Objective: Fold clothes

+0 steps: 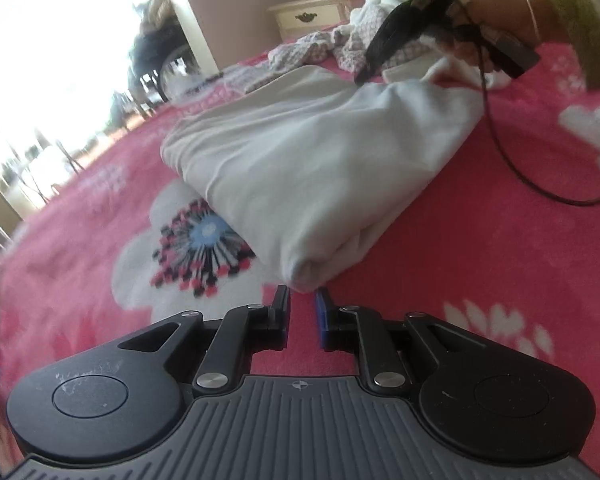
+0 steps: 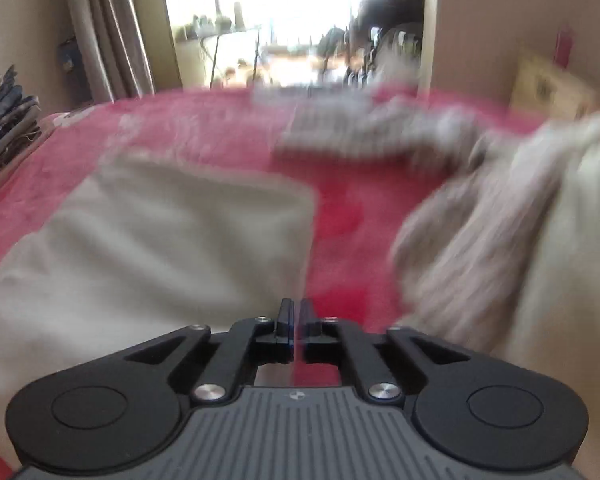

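- While the left gripper [image 1: 303, 300] stands slightly parted over the pink blanket [image 1: 460, 248], gripping nothing, the folded white garment [image 1: 308, 160] lies just ahead of its fingertips.
- The right gripper [image 2: 296, 312] is closed and empty, that garment [image 2: 160, 232] ahead-left.

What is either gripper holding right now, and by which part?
Nothing. The left gripper stands slightly open just short of the folded white garment; the right gripper is shut on nothing.

The left gripper [image 1: 302, 298] points downward, its jaws a narrow gap apart with nothing between them; the right gripper [image 2: 296, 312] has its jaws nearly touching, empty; a hand [image 1: 496, 12] grips its handle.
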Demonstrator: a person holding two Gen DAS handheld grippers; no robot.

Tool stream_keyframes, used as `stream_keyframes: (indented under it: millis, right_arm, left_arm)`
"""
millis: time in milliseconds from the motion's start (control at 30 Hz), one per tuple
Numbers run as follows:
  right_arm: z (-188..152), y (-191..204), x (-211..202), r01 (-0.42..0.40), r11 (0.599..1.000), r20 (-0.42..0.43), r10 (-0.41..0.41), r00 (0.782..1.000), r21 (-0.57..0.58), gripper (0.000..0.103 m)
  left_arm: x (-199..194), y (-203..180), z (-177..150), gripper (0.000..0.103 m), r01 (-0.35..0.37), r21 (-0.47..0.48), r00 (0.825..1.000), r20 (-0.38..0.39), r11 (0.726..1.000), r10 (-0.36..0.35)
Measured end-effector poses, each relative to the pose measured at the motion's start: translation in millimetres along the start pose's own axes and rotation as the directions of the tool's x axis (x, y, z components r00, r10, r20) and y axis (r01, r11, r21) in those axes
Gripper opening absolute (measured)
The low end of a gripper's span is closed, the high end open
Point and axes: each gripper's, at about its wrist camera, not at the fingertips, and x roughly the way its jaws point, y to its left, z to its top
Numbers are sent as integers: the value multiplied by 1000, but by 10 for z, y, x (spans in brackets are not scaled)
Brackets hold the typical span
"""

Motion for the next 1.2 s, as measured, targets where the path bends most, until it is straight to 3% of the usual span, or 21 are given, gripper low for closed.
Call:
stream_keyframes:
  millis: [67, 133, 200, 300, 333, 433, 500, 600, 667, 733, 767, 833, 933, 967, 1000, 1033, 1133, 1167, 1200]
  right_arm:
    - [89, -59, -100, -5, 999, 38, 4, 999, 32, 4]
    - [184, 10, -45, -68, 998, 63, 67, 996, 11, 4]
    - [214, 61, 168, -96, 995, 39, 97, 995, -15, 3]
    - [104, -89, 594, 57, 998, -61, -57, 996, -13, 3]
    - [116, -130, 537, 81, 997, -52, -80, 995, 17, 8]
    - [161, -231, 356, 145, 985, -24, -144, 989, 98, 7]
    - [317, -6, 145, 109, 993, 44, -111, 993, 36, 7]
    - [609, 525, 91, -116, 990, 58, 121, 991, -83, 9]
    - [775, 861, 210, -276, 952, 17, 280, 960, -131, 7]
    - [873, 1118, 530, -357, 924, -23, 357, 934, -136, 6]
    - [899, 1177, 778, -350, 928, -52, 346, 937, -126, 6]
    - [910, 1143, 1270, -243, 964, -97, 234, 967, -107, 0]
    - [1044, 906, 1418, -240, 969, -76, 244, 967, 58, 0]
    - [1089, 847, 1437, -239, 966, -64, 246, 967, 98, 5]
    - [1129, 912, 1268, -250, 967, -31, 251, 967, 48, 5]
    - [1141, 995, 1097, -280, 960, -17, 280, 960, 2, 5]
    - [1119, 1237, 944, -421, 906, -78, 417, 906, -42, 7]
    - [1099, 1341, 1045, -427, 903, -112, 419, 901, -55, 7]
    - [1071, 1446, 1240, -387, 919, -144, 374, 916, -77, 7]
  left_arm:
    - [-134, 198, -1, 15, 37, -68, 999, 20, 997, -36]
    - [-216, 353, 49, 15, 54, -136, 997, 53, 989, -47]
    - [-223, 411, 133, 15, 62, -184, 994, 97, 981, -44]
    - [-58, 298, 275, 15, 58, -203, 993, 116, 977, -35]
    - [38, 235, 278, 15, 57, -215, 995, 98, 975, -36]
    - [283, 79, 198, 15, 44, -264, 999, 39, 964, -34]
    - [300, 31, 143, 15, 27, -277, 999, 46, 960, -15]
    - [299, 31, 103, 15, 27, -327, 999, 50, 945, -11]
    - [300, 19, 90, 15, 20, -341, 999, 48, 940, -4]
    - [296, -14, 64, 15, 14, -350, 999, 48, 937, 3]
    - [298, -35, 47, 15, 10, -351, 999, 46, 936, 7]
    - [304, -77, 16, 15, 1, -346, 999, 44, 938, 15]
    - [348, -121, -49, 15, 32, -369, 999, 13, 929, -30]
    - [341, -146, -82, 15, 29, -376, 1000, 21, 926, -23]
    - [336, -164, -100, 15, 26, -380, 999, 27, 925, -17]
    - [333, -172, -99, 15, 23, -379, 999, 29, 925, -13]
    - [340, -135, -119, 15, 36, -412, 999, 39, 910, -22]
    - [336, -129, -121, 15, 38, -411, 999, 40, 911, -24]
    - [326, -130, -124, 15, 39, -406, 999, 40, 913, -25]
